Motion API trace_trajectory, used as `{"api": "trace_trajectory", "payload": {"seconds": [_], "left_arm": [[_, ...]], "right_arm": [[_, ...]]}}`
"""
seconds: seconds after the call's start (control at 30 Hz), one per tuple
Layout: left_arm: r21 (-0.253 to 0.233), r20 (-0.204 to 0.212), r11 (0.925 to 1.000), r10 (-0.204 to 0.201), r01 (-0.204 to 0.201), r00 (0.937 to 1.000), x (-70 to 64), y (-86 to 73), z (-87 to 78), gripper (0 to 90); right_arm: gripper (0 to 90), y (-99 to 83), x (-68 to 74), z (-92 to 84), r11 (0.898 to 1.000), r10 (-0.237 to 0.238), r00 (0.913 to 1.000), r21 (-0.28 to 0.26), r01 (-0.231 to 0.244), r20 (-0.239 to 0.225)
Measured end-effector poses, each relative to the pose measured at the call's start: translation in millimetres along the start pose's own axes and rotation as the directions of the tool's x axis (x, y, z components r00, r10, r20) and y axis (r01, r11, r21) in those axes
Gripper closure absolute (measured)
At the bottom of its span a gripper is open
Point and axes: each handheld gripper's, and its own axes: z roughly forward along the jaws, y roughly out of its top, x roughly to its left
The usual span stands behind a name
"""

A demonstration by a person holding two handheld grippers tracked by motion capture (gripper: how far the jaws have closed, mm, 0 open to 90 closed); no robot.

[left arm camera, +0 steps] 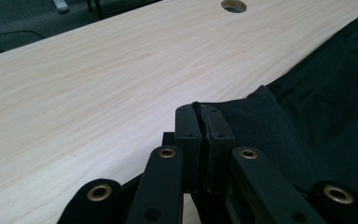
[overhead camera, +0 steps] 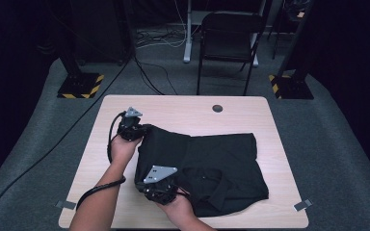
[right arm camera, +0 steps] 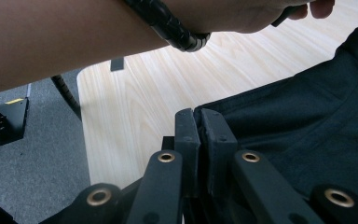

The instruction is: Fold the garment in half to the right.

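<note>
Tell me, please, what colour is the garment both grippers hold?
The garment is plain black, best seen in the high view.

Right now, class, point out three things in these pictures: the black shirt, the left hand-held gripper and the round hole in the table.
black shirt (overhead camera: 221,154): high view, flat middle of the cloth.
left hand-held gripper (left arm camera: 200,121): left gripper view, closed jaw tips pinching the cloth.
round hole (overhead camera: 217,108): high view, its centre.
</note>
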Motion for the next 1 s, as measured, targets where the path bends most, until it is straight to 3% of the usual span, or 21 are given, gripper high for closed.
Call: {"api": "trace_trajectory", "payload": {"seconds": [0.27, 0.4, 0.73, 1.0], "left_arm": [[0.001, -0.009, 0.9998, 0.02, -0.019, 0.9998, 0.1, 12.6, -13.9, 86.3], [0.001, -0.017, 0.9993, 0.036, -0.036, 0.9992, -0.8, 21.0, -21.6, 86.3], [-0.003, -0.04, 0.9981, 0.062, -0.062, 0.9973, -0.7, 37.8, -41.1, 86.4], [0.01, -0.067, 0.9959, 0.09, -0.09, 0.9937, 0.6, 54.9, -65.0, 86.5]], "right_arm": [[85.8, 15.7, 4.6, -4.3, 1.0, -0.016, 0.9998, -0.026, 0.015, -0.012], [85.8, 22.9, 5.1, -7.6, 0.999, -0.001, 0.9996, -0.041, 0.0, -0.029], [85.8, 45.9, 10.8, -14.1, 0.996, -0.029, 0.9986, -0.089, 0.026, -0.044], [86.0, 65.5, 12.1, -21.1, 0.992, -0.016, 0.9949, -0.129, 0.003, -0.099]]}}
